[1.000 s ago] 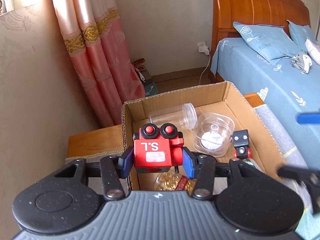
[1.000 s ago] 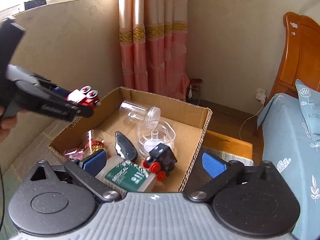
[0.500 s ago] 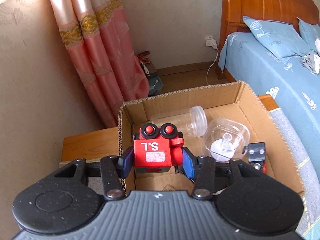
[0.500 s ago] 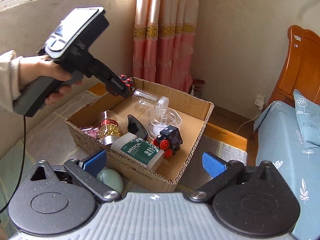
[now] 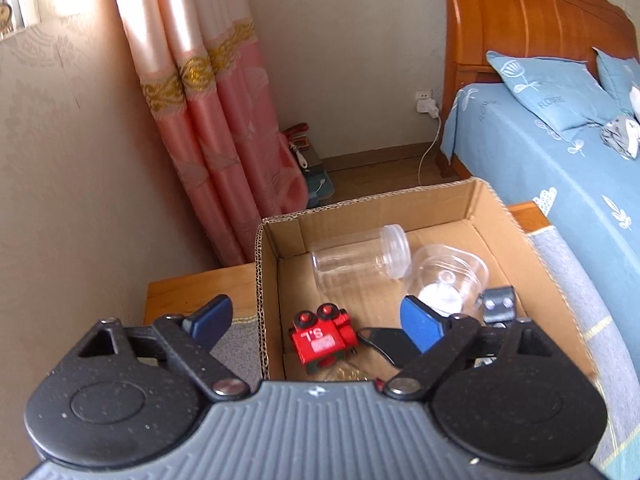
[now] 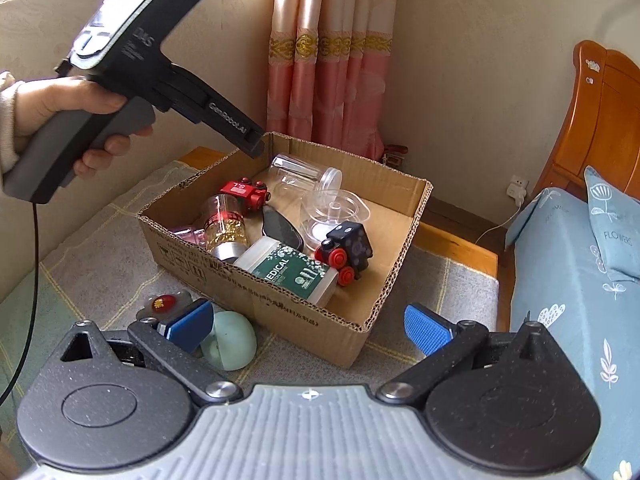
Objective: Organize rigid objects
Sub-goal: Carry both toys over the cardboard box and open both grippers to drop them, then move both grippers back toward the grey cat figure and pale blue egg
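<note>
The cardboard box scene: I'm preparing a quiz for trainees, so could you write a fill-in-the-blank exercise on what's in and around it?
1. The red toy train lies inside the ____ box.
2. The left tongs are ____, holding nothing.
3. The clear jar in the box lies on its ____.
4. The pale green egg-shaped object sits ____ the box, on the mat near the right tongs.

Missing words: cardboard; open; side; outside

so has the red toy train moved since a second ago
Yes. The red toy train has left the left gripper, whose jaws are now open, and dropped into the cardboard box, beside its left wall.
</note>
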The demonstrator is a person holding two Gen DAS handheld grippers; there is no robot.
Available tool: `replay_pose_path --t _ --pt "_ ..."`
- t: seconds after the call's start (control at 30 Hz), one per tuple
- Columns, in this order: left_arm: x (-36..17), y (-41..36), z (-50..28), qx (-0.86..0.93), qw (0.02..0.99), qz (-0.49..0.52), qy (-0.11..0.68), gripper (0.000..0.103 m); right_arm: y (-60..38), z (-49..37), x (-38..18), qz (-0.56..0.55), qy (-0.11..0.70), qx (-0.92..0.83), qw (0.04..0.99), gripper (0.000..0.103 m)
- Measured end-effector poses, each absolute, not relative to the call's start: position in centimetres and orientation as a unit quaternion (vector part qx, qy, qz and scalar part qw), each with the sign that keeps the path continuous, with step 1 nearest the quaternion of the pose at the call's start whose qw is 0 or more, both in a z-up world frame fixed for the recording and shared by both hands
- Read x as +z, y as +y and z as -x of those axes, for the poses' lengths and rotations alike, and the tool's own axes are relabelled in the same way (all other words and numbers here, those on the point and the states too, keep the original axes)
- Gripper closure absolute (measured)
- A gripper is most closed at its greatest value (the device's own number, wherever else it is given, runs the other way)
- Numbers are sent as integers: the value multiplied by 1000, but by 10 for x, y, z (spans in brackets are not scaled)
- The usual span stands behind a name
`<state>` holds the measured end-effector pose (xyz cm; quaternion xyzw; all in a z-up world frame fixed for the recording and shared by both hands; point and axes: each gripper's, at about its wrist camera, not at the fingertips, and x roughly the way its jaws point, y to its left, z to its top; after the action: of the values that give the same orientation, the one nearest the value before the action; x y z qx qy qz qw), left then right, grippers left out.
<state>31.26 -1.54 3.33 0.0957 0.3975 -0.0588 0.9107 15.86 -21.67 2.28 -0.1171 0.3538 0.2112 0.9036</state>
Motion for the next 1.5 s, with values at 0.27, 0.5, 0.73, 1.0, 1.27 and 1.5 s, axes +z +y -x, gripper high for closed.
replay_pose_path --t 0.27,0.5,0.73,1.0,1.27,1.5 --pt "42 -24 -260 -94 912 -104 386 8 -215 -132 6 75 386 177 902 0" --pt "44 -30 -220 -96 907 -115 392 8 -222 -102 -1 26 394 138 908 0" --pt "39 -33 -171 -102 913 -118 378 8 -228 -74 -7 30 386 74 919 0" --pt "-3 -26 -145 -64 924 -65 372 8 -236 -59 -22 13 401 75 913 0" --pt "-40 -38 -157 -73 918 -53 387 8 -243 -71 -37 -9 420 72 905 0" --pt "-49 -31 -162 -54 923 -42 380 8 -245 -76 -44 -12 430 72 900 0"
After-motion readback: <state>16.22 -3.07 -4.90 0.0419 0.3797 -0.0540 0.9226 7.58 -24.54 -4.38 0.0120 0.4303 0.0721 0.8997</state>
